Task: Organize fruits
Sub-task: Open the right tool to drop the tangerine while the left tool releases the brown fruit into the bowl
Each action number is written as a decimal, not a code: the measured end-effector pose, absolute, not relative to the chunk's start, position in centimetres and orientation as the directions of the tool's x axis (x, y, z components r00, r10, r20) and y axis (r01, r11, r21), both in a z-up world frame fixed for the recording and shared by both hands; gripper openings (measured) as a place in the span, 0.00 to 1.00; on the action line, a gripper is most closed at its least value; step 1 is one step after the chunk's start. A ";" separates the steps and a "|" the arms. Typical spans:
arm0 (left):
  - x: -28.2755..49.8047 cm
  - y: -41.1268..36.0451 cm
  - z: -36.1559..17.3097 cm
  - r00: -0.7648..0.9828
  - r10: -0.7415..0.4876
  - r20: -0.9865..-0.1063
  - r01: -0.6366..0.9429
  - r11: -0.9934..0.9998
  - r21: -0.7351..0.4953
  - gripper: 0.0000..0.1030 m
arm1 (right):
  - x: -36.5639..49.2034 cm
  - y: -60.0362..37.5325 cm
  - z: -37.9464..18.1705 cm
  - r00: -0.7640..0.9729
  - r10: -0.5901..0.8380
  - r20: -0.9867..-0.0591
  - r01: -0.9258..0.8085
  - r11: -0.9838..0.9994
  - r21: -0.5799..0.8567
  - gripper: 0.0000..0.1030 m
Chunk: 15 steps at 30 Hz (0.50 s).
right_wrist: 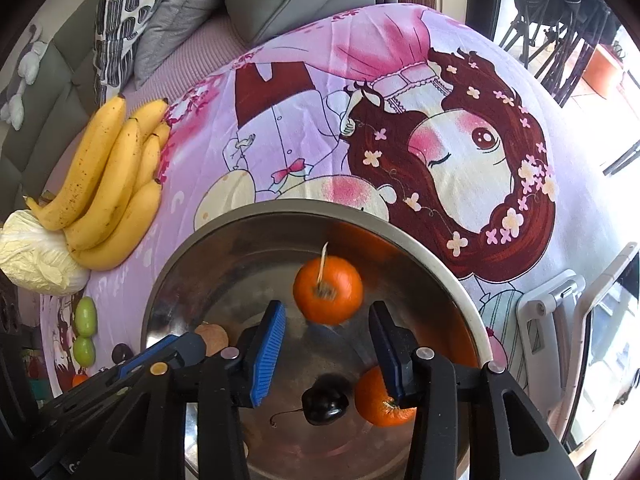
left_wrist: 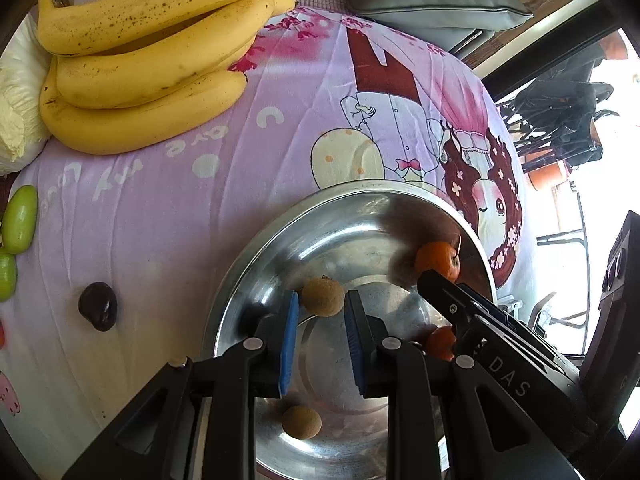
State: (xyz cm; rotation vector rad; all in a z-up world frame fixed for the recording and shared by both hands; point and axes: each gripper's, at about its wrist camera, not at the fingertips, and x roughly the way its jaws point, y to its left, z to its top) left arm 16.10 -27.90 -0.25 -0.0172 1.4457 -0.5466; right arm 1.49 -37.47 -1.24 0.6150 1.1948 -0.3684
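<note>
An orange fruit [right_wrist: 328, 290] is seen just ahead of the open, empty right gripper [right_wrist: 327, 330], above the steel bowl [right_wrist: 440, 264].

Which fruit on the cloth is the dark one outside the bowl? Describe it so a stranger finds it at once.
Start at the steel bowl on the pink cartoon cloth. Look to the bowl's left, toward the two green fruits at the cloth's edge. The dark fruit lies alone between them: small, round, glossy, near-black maroon, unlike the green pair and the yellow bananas farther back.
</note>
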 end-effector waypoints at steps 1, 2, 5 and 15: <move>16.0 -27.7 0.1 0.033 -0.365 -0.930 0.344 0.878 -0.333 0.23 | 1.4 -37.5 -0.9 0.344 0.048 -0.938 0.570 0.783 0.249 0.46; 16.0 -27.4 0.4 0.042 -0.366 -0.929 0.344 0.879 -0.331 0.23 | 1.3 -37.4 -0.6 0.352 0.044 -0.935 0.568 0.784 0.251 0.46; 15.9 -26.2 1.3 0.072 -0.353 -0.933 0.339 0.888 -0.310 0.24 | 1.0 -37.2 0.4 0.374 0.034 -0.927 0.555 0.792 0.253 0.46; 15.7 -21.0 1.1 0.113 -0.287 -0.951 0.269 0.930 -0.249 0.38 | 0.8 -35.9 0.8 0.359 0.064 -0.931 0.526 0.811 0.258 0.61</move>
